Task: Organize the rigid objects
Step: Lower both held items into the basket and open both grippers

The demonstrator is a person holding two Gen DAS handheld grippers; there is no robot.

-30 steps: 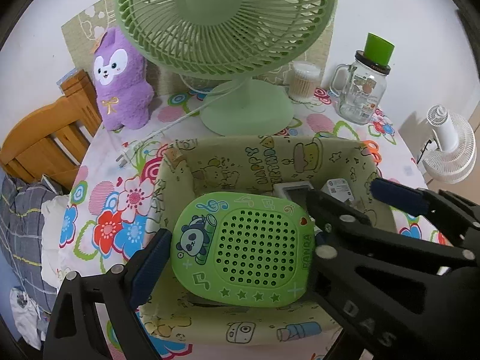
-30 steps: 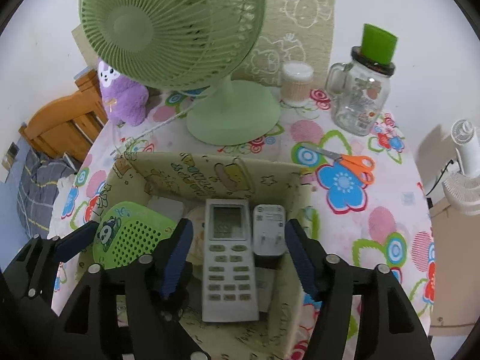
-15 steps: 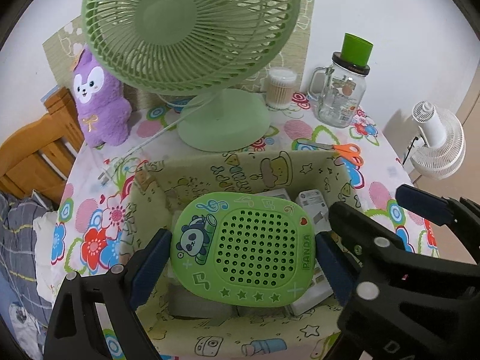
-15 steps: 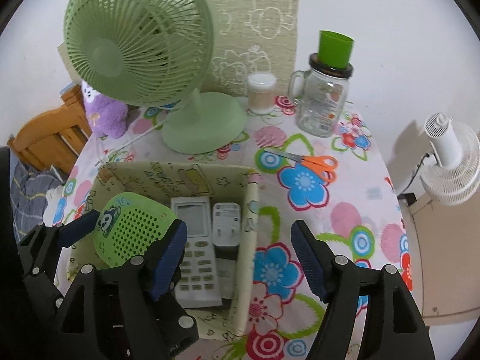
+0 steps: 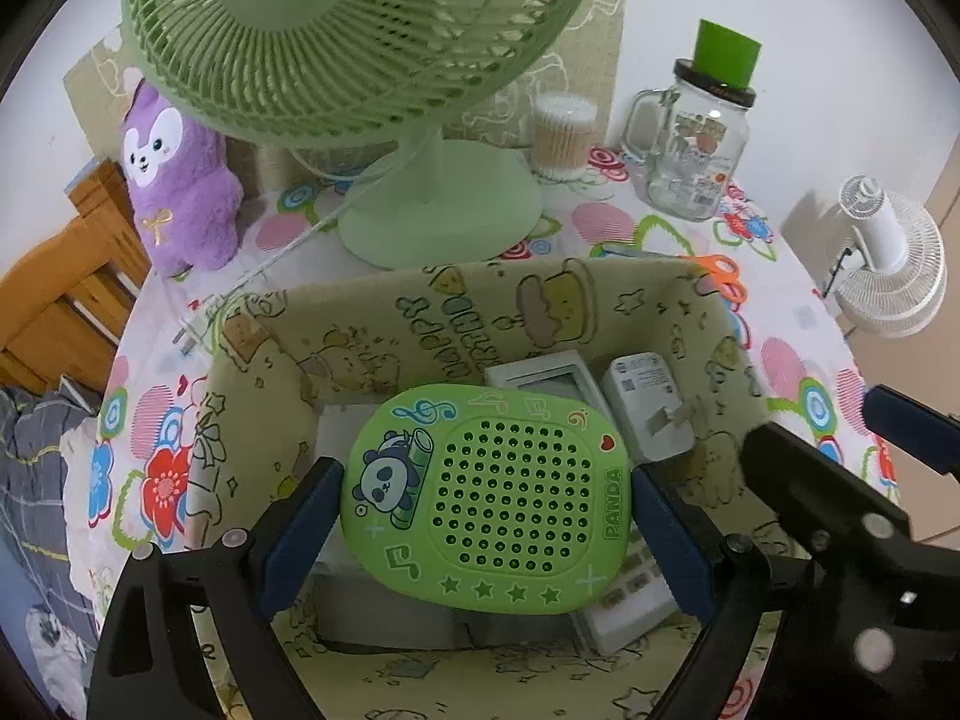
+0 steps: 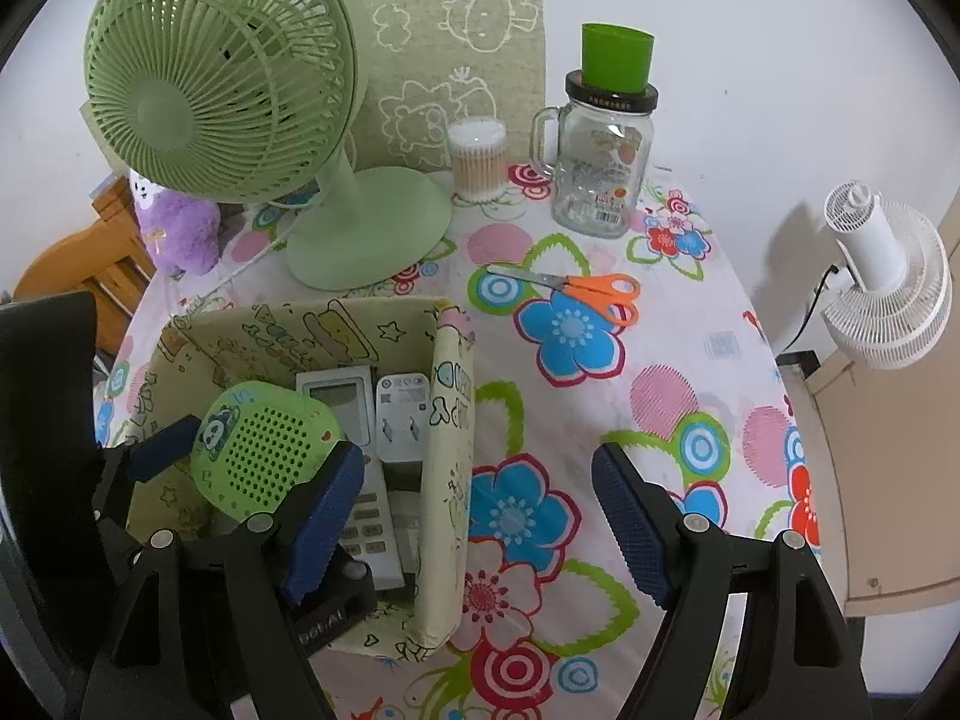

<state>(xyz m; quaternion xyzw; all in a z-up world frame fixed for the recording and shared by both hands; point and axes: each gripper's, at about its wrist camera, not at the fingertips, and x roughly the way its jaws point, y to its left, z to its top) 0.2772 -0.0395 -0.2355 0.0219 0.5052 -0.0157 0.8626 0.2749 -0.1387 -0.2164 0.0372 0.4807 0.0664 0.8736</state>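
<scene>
My left gripper [image 5: 480,516] is shut on a green panda speaker [image 5: 489,492] and holds it over the inside of the yellow fabric storage box [image 5: 360,324]. In the box lie a white remote control [image 5: 543,375] and a white plug adapter [image 5: 651,399]. In the right wrist view the speaker [image 6: 261,444] hangs over the box [image 6: 447,420], beside the remote [image 6: 345,393] and adapter [image 6: 402,414]. My right gripper [image 6: 477,516] is open and empty, just right of the box over the flowered tablecloth. Orange scissors [image 6: 576,288] lie on the table beyond it.
A green desk fan [image 6: 240,102] stands behind the box. A glass mug jar [image 6: 600,168] topped by a green cup, a cotton-swab tub [image 6: 477,159] and a purple plush toy [image 5: 177,180] stand at the back. A white fan [image 6: 882,276] is off the table's right edge.
My right gripper has pulled back out of the box and to the right, open and empty. My left gripper still holds the speaker and has lowered a little over the box.
</scene>
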